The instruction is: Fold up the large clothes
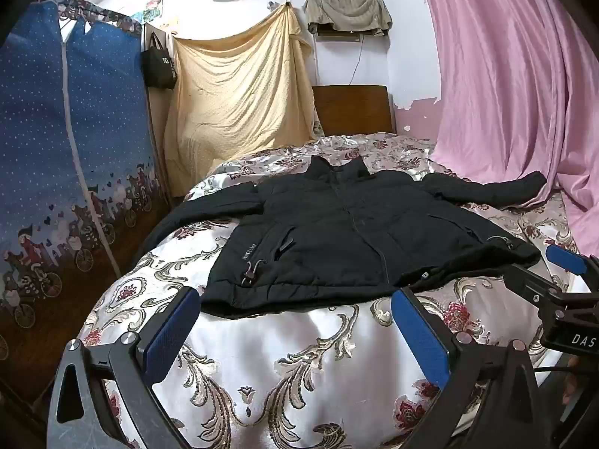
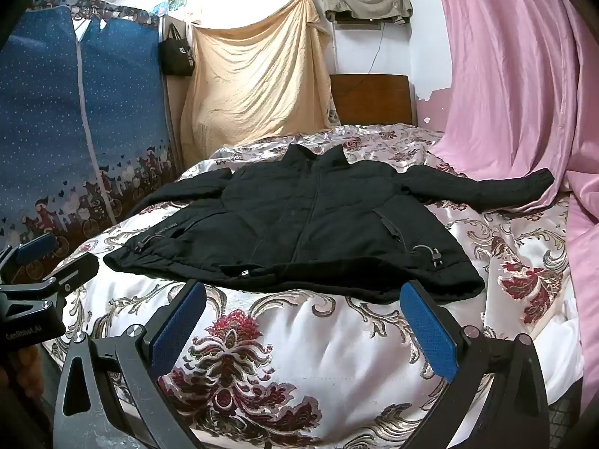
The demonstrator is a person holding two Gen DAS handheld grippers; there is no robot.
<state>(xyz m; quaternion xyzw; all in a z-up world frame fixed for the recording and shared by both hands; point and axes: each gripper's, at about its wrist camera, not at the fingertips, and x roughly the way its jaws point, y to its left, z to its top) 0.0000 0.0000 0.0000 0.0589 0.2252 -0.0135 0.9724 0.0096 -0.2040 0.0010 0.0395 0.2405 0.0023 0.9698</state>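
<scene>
A black jacket [image 1: 355,232] lies face up and zipped on the bed [image 1: 299,355], spread flat over the flowered satin cover with its collar toward the wooden headboard [image 1: 352,108] and its hem toward the foot, where the person stands. Both sleeves are thrown out sideways, one reaching toward the pink curtain [image 1: 505,75] and the other sloping off toward the blue zipped wardrobe [image 1: 67,131], which looks like the laid-out position from which a fold would begin. The left gripper [image 1: 295,333] hangs just short of the hem near the corner with the drawcord toggle, its blue pads spread wide with nothing but bedcover between them. The right gripper [image 2: 303,333] does the same by the other hem corner, jaws equally wide and empty, tilted down toward the fabric. Each one shows at the edge of the other's view, so the two are side by side, apart by about the jacket's width. I take it the fold has not started, and the hem corners or the sleeves are the likely first hold. The padded fabric looks bulky and may spring back.
</scene>
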